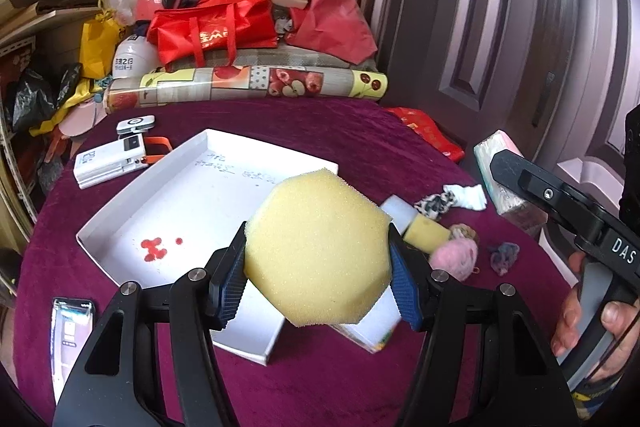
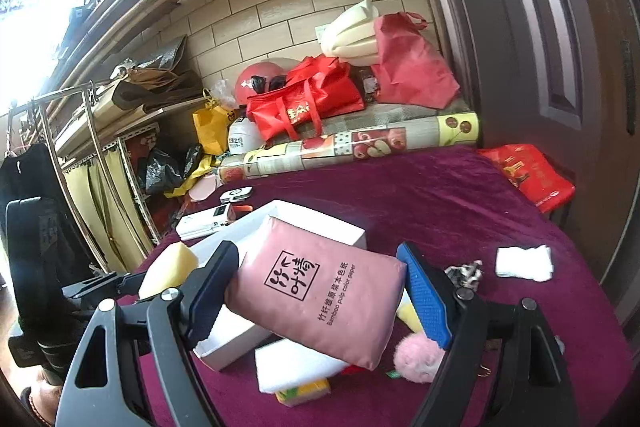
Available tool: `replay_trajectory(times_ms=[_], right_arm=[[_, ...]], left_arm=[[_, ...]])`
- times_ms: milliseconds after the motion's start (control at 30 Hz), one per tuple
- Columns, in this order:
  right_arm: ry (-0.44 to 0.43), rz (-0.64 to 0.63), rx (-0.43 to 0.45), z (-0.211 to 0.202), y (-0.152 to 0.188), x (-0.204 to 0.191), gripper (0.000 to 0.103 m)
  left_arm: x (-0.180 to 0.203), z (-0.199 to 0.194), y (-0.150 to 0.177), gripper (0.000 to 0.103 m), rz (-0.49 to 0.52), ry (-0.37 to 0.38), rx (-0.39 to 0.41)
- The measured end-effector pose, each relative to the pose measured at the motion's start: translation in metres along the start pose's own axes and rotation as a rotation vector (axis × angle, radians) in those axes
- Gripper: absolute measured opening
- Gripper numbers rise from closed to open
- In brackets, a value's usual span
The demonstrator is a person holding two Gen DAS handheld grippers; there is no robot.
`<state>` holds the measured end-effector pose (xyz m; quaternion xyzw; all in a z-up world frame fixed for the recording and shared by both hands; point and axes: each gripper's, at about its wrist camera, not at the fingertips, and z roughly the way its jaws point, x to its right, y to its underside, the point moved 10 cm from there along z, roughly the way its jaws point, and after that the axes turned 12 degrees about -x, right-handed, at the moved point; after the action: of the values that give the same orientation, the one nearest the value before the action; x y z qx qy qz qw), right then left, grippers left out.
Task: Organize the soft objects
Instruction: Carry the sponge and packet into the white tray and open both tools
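My left gripper [image 1: 318, 275] is shut on a yellow octagonal sponge [image 1: 318, 251] and holds it above the near right corner of the shallow white box [image 1: 132, 223]. My right gripper [image 2: 320, 291] is shut on a pink tissue pack [image 2: 320, 291], held above the purple tablecloth; the pack also shows in the left wrist view [image 1: 500, 171]. Beyond the sponge lie a white and yellow sponge [image 1: 416, 223], a pink yarn ball [image 1: 456, 257], a spotted cloth [image 1: 436, 205], a white cloth [image 1: 472, 197] and a grey-blue wool tuft [image 1: 504, 257].
A white power bank [image 1: 110, 163] and a small white device [image 1: 135, 124] lie left of the box. A phone [image 1: 70, 335] lies at the near left. A rolled fruit-print sheet [image 1: 248, 85] and red bags [image 1: 216, 27] stand behind the table. A door [image 1: 520, 27] is on the right.
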<state>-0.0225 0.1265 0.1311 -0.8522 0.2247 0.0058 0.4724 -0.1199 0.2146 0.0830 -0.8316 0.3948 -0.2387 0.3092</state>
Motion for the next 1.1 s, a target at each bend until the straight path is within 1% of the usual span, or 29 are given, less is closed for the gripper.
replay_trajectory(times_ms=[133, 267, 467, 767, 900, 1000, 1100], right_arm=[[-0.033, 0.026, -0.015, 0.013, -0.006, -0.006, 0.081], [-0.056, 0.042, -0.036, 0.028, -0.008, -0.013, 0.081], [-0.078, 0.081, -0.101, 0.058, -0.008, -0.018, 0.081], [-0.115, 0.139, -0.233, 0.116, 0.012, -0.026, 0.081], [-0.110, 0.134, -0.258, 0.134, 0.019, -0.033, 0.081], [-0.112, 0.140, -0.281, 0.147, 0.023, -0.038, 0.081], [-0.117, 0.130, -0.290, 0.155, 0.028, -0.043, 0.083]], left_arm=[[-0.012, 0.004, -0.008, 0.062, -0.017, -0.030, 0.004], [-0.025, 0.012, -0.014, 0.062, -0.049, -0.040, 0.000], [-0.050, 0.035, -0.026, 0.063, -0.098, -0.085, -0.020], [-0.081, 0.085, -0.005, 0.063, -0.167, -0.090, -0.117], [-0.093, 0.095, -0.003, 0.063, -0.194, -0.096, -0.130], [-0.105, 0.099, 0.000, 0.063, -0.223, -0.130, -0.133], [-0.113, 0.102, 0.004, 0.066, -0.256, -0.109, -0.143]])
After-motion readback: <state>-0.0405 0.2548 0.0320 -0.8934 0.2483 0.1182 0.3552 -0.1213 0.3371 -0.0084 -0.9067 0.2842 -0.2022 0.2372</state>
